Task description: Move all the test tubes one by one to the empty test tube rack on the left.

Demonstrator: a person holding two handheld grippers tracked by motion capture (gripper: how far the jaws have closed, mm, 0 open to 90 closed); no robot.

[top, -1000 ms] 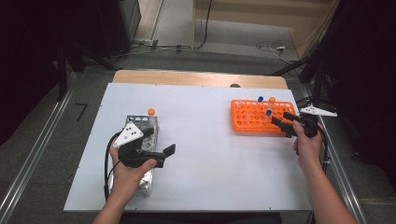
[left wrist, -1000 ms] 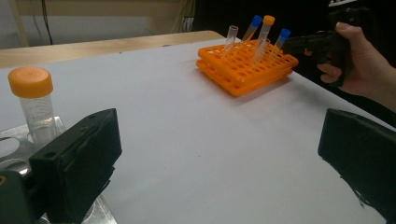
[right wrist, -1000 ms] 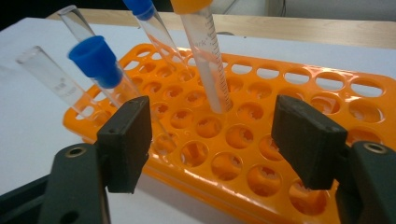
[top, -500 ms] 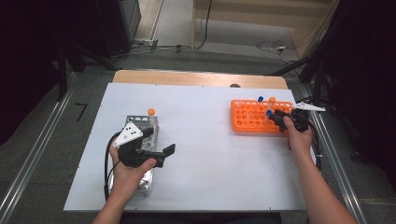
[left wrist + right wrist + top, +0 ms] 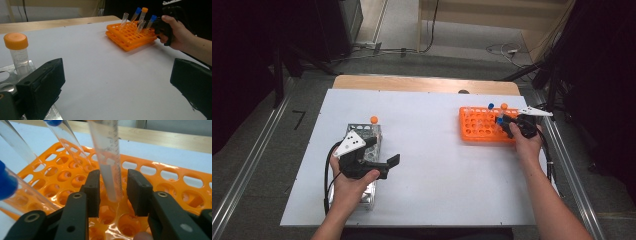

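I have my right hand-held gripper (image 5: 111,192) at the orange plastic tube rack (image 5: 175,186), jaws closing around a clear uncapped tube (image 5: 108,167) standing in a well, not yet clamped. Beside it, three capped tubes stay racked. My left hand-held gripper (image 5: 384,160) waits apart over the metal rack (image 5: 367,137), holding one orange-capped vial (image 5: 18,53); most transfers seem left.

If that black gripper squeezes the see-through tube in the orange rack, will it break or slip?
Probably not break: the tube looks like thin clear plastic with printed marks, so likely light and a bit tough. It may slip, since its wall looks smooth and round and the right gripper has flat pads. It leans in the rack, so a push could tilt it further.
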